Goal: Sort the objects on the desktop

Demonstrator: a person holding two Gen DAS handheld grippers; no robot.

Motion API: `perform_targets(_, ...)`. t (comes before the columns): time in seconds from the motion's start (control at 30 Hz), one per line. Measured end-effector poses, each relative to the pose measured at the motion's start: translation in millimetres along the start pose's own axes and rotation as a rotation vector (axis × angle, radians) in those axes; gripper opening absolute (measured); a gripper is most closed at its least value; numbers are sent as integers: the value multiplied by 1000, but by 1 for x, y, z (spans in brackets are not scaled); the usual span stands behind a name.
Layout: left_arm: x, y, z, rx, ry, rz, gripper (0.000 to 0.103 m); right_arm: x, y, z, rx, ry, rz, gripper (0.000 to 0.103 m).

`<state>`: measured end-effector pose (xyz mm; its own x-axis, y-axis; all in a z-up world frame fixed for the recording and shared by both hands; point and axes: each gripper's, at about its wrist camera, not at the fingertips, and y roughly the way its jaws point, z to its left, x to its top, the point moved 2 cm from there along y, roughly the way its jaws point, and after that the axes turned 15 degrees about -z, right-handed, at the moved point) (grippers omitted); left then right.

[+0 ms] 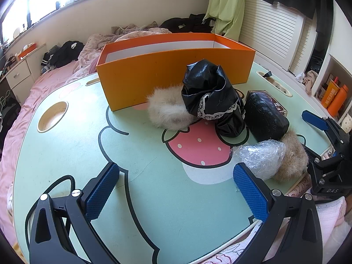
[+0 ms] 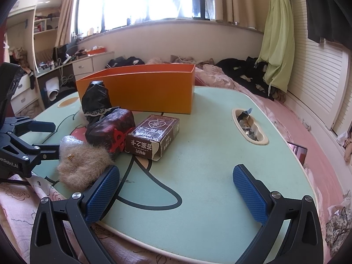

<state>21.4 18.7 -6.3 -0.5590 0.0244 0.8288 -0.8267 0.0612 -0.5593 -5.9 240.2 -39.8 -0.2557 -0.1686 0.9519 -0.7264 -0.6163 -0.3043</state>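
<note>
Both tongs hang wide open and empty over the near edge of the table (image 2: 209,145): the left tongs (image 1: 176,189) above the strawberry print, the right tongs (image 2: 176,189) above bare green surface. The orange box (image 1: 167,66) stands open-topped at twelve o'clock from the left tongs, at the far side of the table, and looks to be where the things should go.

The loose things sit in a cluster in front of it. The white fur puff (image 1: 167,114) touches the box wall, with the black shiny bag (image 1: 209,94) leaning against its right side. At two o'clock lies the black pouch (image 1: 266,116), and nearer, at about three o'clock, the bubble-wrap bundle (image 1: 261,156) touches the tan fur puff (image 1: 290,154). From the right tongs, the brown card box (image 2: 154,136) lies at eleven o'clock, beside the pouch.

Judging by looks, all are light. The puffs are soft and will squash, so a pinch through the middle should hold. The bag is limp and slick; its gathered top seems the best hold. The bubble wrap may slip and crackle; grip it across its bulk. The card box is stiff: close on its two long sides.
</note>
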Motion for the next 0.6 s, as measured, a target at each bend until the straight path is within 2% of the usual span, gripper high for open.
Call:
perform_targets(0.17,0,0,0,-2,-2,-2,103,1,0,-2,-1,6,-22,100)
perform_targets(0.2,0,0,0,-3,-1,-2,103,0,-1,-4,-10,14,-29,92)
perform_targets(0.23,0,1,0,-4,-2,-3,103,1,-2,-5,-13,23,-35,78)
perform_targets(0.3,0,1,0,-4,-2,-3,103,3,-4,-8,13,47,-45,62)
perform_targets(0.47,0,1,1,0,-4,-4,103,19,-17,2,86,57,-95,60)
perform_targets(0.6,0,1,2,1,-5,-4,103,33,-16,31,281,14,-54,60)
